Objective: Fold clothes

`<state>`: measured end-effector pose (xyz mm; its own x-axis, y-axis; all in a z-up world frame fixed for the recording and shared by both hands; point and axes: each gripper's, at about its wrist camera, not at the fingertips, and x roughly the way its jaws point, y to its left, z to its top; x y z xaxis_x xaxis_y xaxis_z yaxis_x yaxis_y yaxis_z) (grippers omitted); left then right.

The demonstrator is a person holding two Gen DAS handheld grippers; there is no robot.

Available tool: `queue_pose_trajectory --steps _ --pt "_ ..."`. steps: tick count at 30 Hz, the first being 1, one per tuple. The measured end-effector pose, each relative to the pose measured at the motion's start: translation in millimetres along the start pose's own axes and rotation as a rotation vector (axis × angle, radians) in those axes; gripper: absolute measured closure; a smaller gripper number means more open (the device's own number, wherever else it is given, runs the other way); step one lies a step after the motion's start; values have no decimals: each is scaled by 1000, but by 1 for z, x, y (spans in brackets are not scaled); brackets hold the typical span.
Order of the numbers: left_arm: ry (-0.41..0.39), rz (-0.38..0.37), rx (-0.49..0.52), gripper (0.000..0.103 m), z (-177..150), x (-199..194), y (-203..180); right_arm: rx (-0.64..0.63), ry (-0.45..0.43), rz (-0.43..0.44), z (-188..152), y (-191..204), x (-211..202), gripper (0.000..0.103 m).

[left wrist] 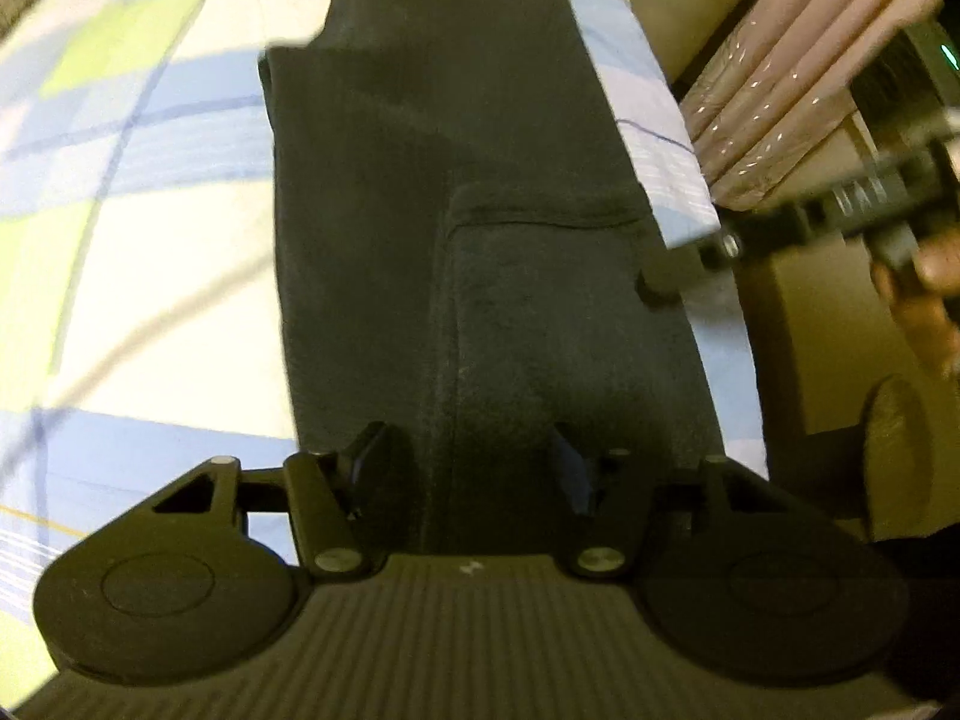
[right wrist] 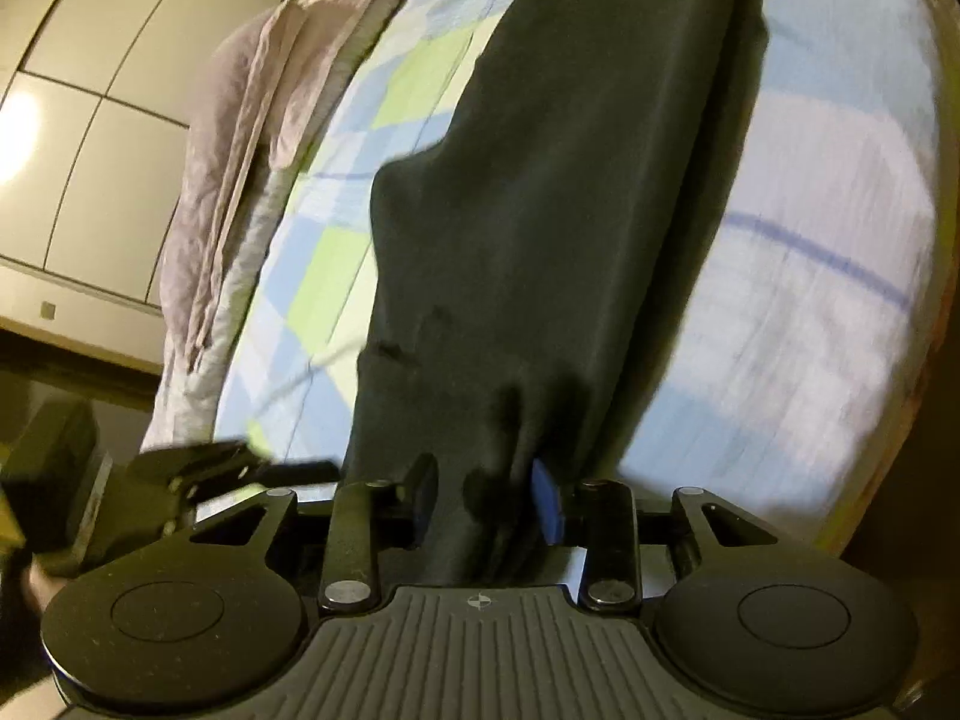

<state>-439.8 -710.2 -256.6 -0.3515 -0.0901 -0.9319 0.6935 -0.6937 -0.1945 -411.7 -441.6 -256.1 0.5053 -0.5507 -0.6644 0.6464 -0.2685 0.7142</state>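
A dark, long garment, likely trousers (left wrist: 456, 192), lies lengthwise on a bed with a blue, green and white checked sheet (left wrist: 132, 180). My left gripper (left wrist: 468, 468) is open with the near end of the cloth between its fingers (left wrist: 366, 456). In the right wrist view the same garment (right wrist: 570, 180) stretches away. My right gripper (right wrist: 486, 498) has its blue-padded fingers (right wrist: 549, 510) closed in on a bunched fold of the dark cloth. The right gripper also shows in the left wrist view (left wrist: 798, 222), blurred, at the bed's right edge.
A pinkish crumpled blanket (right wrist: 252, 150) lies along the bed's far side, also seen in the left wrist view (left wrist: 798, 90). White cupboard doors (right wrist: 90, 90) stand beyond it. The left gripper's body (right wrist: 150, 480) is at lower left. The bed edge (left wrist: 690, 222) runs at right.
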Motion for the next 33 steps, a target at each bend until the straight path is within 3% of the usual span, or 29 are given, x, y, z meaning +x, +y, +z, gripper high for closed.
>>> queue_pose_trajectory --steps 2,4,5,6,7,11,16,22,26,28,29,30,31,33 --pt "2 -47 -23 51 -2 7 8 29 -12 -12 -7 0 6 65" --pt "-6 -103 -34 78 -3 8 15 56 -33 -9 -12 -1 8 65" --pt "-12 -118 -37 87 -3 5 16 65 -41 -22 -13 0 9 67" --pt "-29 -118 -31 93 -3 -1 17 72 -48 -37 -13 1 10 90" --pt "-50 -116 -23 93 -2 -9 16 81 -51 -61 -12 2 8 96" --pt "-120 -114 5 93 5 -26 18 46 -105 -66 -5 16 -17 96" --pt "-98 -112 -12 91 11 3 26 44 -137 -108 3 8 -7 96" --pt "-92 -93 -27 73 15 1 34 60 -126 -133 4 -4 2 95" --pt "-142 -75 -51 74 9 -30 50 83 -153 -176 3 0 -12 92" --pt "-159 -82 -57 75 7 -42 54 86 -176 -196 3 5 -20 85" --pt "-160 -80 -52 75 8 -42 55 79 -187 -198 3 7 -24 72" --pt "-160 -76 -46 75 9 -42 56 73 -196 -195 3 10 -25 52" --pt "-159 -71 -40 75 10 -42 56 65 -206 -190 2 13 -27 45" --pt "-162 -80 -36 75 17 -36 53 46 -214 -178 1 20 -28 44"
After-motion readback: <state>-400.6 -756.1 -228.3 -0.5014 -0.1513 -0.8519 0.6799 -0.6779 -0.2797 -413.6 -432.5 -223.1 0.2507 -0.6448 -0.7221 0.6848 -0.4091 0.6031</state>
